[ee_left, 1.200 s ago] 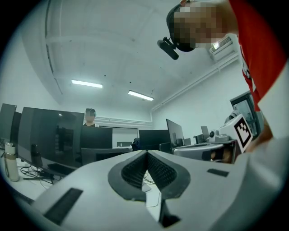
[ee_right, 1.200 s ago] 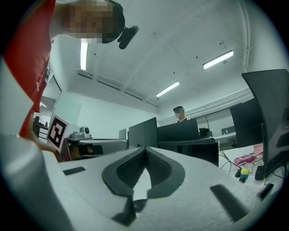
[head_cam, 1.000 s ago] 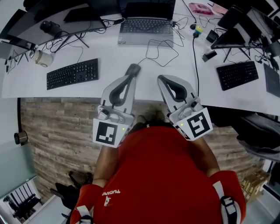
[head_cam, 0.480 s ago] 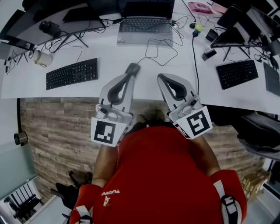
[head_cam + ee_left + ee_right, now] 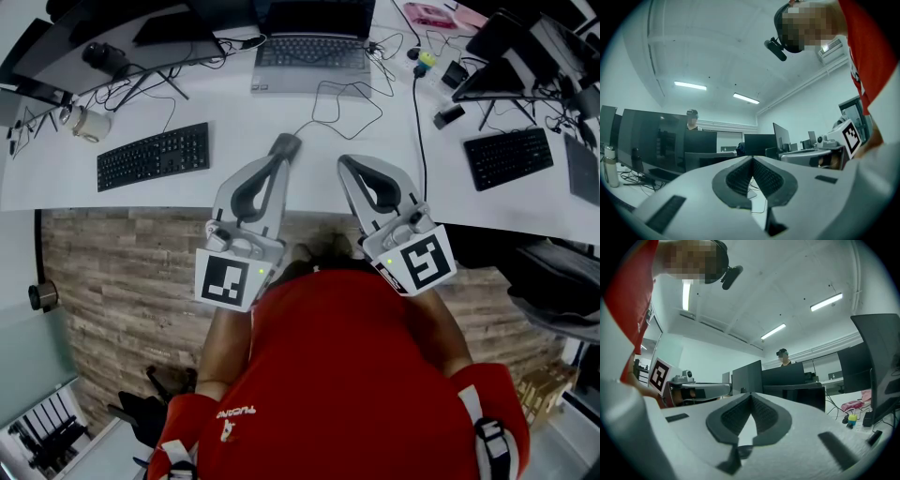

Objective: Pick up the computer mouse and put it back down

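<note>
A grey computer mouse (image 5: pixel 287 143) lies on the white desk (image 5: pixel 216 183), its cable looping back toward the laptop. My left gripper (image 5: pixel 278 161) is held level above the desk's front edge, its tip just short of the mouse, jaws shut on nothing. In the left gripper view the pads (image 5: pixel 740 176) meet at the tip, and a pale shape with a cable shows below them. To its right my right gripper (image 5: pixel 345 169) hangs beside it, also shut and empty. The right gripper view shows its pads (image 5: pixel 765 414) touching at the tip.
A laptop (image 5: pixel 305 56) stands at the back with loose cable loops (image 5: pixel 349 103) before it. Black keyboards lie at left (image 5: pixel 155 157) and right (image 5: pixel 507 159), and a mug (image 5: pixel 92 125) sits far left. Monitors line the back, with a person (image 5: pixel 692 119) behind them.
</note>
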The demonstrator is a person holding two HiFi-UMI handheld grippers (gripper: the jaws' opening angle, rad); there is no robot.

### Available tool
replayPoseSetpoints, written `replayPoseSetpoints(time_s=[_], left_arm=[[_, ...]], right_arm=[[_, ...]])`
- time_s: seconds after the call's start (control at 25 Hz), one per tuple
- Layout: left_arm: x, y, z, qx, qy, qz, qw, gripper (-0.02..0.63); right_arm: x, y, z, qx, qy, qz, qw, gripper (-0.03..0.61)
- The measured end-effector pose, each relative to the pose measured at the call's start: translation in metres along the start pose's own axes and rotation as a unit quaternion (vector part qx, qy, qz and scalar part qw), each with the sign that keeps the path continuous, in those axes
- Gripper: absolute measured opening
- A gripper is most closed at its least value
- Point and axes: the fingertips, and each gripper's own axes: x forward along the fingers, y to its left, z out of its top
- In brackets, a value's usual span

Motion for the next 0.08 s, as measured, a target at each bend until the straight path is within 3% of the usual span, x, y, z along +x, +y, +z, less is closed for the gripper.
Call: replayPoseSetpoints(time_s=[0.08], left_arm=[[-0.0002, 0.0012, -0.0007, 0.0, 0.001, 0.0, 1.0, 0.009]], right_arm=[[0.0012, 0.0004, 0.0, 0.0, 0.0, 0.0, 1.0, 0.003]])
